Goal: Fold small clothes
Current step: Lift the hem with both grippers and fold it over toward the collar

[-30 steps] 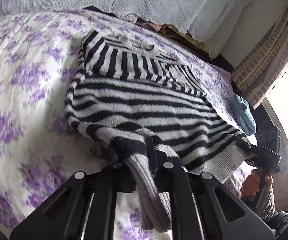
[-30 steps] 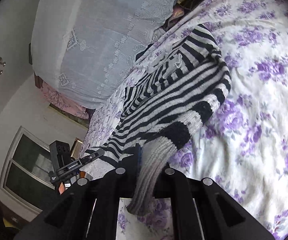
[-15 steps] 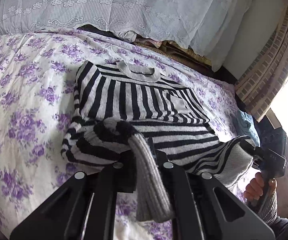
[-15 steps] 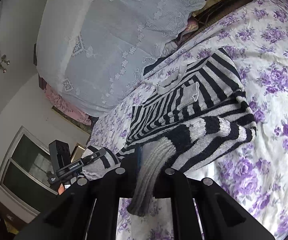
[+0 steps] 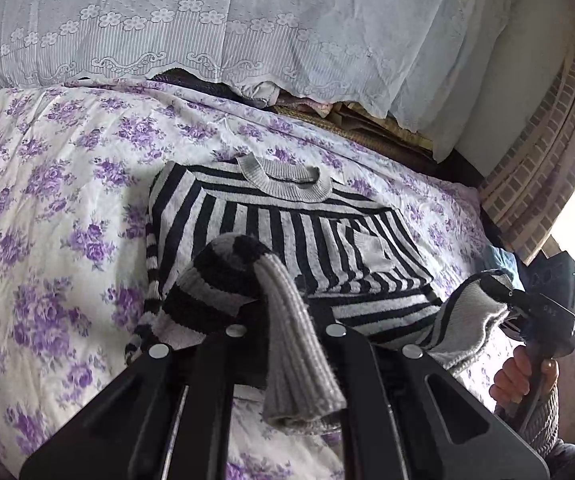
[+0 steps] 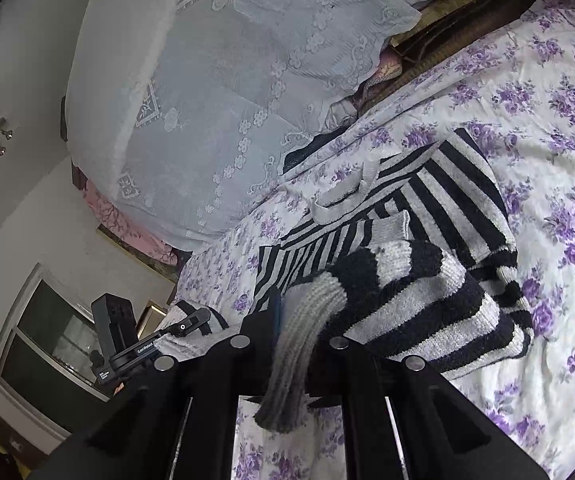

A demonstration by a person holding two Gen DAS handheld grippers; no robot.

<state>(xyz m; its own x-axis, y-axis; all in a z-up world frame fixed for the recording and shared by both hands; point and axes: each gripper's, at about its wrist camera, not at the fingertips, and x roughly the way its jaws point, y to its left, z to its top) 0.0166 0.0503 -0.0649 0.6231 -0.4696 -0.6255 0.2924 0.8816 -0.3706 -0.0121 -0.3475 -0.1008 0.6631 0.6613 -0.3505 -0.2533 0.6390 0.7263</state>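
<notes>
I see the bed's floral quilt [image 5: 55,208] filling most of both views, a white lace cover [image 5: 247,28] draped over the heap along its far edge. On the quilt lies the striped sweater [image 5: 295,232], collar toward the lace, its lower half lifted off the quilt and doubled up over the chest. My left gripper [image 5: 287,320] is clamped on one grey ribbed hem corner, the knit hanging down between its fingers. My right gripper [image 6: 291,320] is clamped on the other hem corner the same way. A hand [image 5: 515,376] grips the right tool's handle beside the sweater's edge.
</notes>
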